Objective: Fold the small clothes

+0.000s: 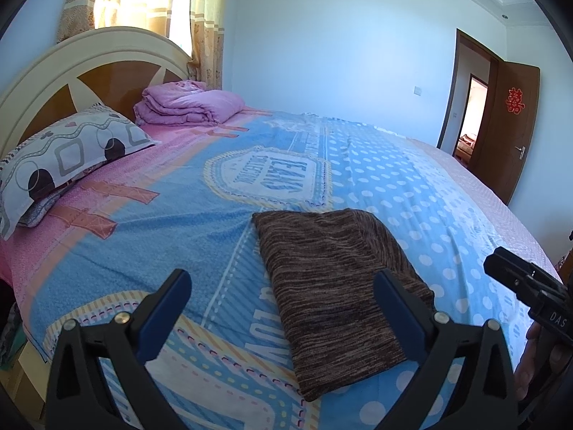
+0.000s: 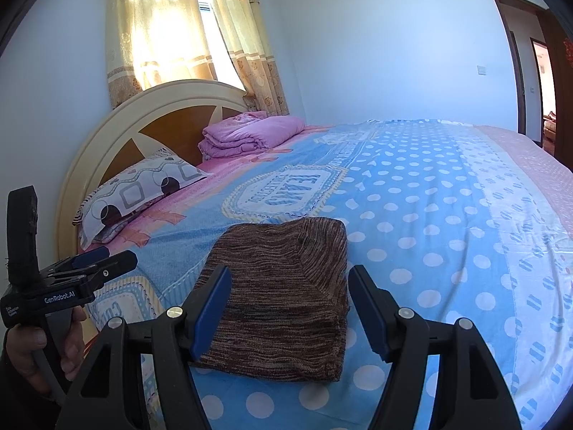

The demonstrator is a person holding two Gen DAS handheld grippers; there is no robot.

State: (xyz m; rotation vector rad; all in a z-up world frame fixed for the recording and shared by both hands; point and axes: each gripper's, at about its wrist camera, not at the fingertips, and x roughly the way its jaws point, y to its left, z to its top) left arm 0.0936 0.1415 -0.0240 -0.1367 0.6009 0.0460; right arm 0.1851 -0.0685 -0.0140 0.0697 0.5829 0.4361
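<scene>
A brown striped knit garment (image 1: 322, 268) lies folded into a thick rectangle on the blue dotted bedsheet (image 1: 412, 193), near the bed's front edge. My left gripper (image 1: 283, 283) hovers open over the garment's left part, its right finger above the cloth and its left finger above bare sheet. Nothing is between its pads. In the right wrist view the garment (image 2: 279, 261) lies just beyond and below my right gripper (image 2: 290, 279), whose blue pads stand apart and open, not pressing the cloth. The left gripper (image 2: 118, 256) shows at the left, held by a hand (image 2: 21, 351).
A patterned pillow (image 1: 71, 157) and a folded pink quilt (image 1: 186, 104) lie by the cream headboard (image 1: 89, 53) at the far left. An open brown door (image 1: 512, 125) stands at the right. The right gripper (image 1: 501, 265) juts in at the right edge.
</scene>
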